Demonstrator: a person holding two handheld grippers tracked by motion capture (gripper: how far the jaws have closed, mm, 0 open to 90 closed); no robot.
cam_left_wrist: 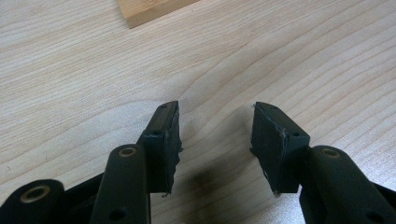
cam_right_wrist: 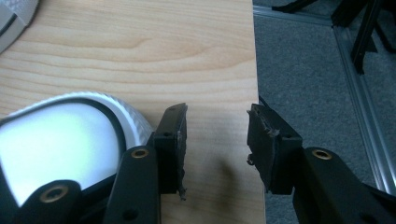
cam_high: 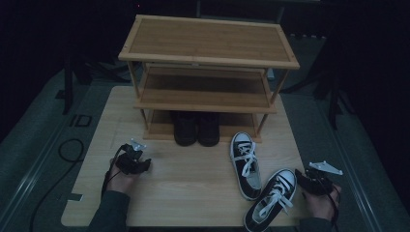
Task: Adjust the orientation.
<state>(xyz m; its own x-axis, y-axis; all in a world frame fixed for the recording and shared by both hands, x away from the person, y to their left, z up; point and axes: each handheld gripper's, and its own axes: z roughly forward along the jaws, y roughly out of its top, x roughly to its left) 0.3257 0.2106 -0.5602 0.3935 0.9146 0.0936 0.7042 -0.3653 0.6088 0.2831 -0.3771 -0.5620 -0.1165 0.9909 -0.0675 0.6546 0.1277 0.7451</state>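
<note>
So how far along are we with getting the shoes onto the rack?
One dark pair already sits on the rack's bottom shelf. Both sneakers lie on the table, unshelved. The left gripper and right gripper are open and empty, the right beside the nearer sneaker's toe.

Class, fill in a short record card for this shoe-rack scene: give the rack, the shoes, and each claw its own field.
rack: three-tier bamboo shoe rack at the far side of the table
bottom shelf: pair of dark shoes
on table: two black-and-white sneakers, one nearer the rack, one by the near edge
left claw: open, nothing between its jaws, over bare wood
right claw: open, nothing held, beside the nearer sneaker's toe
</note>
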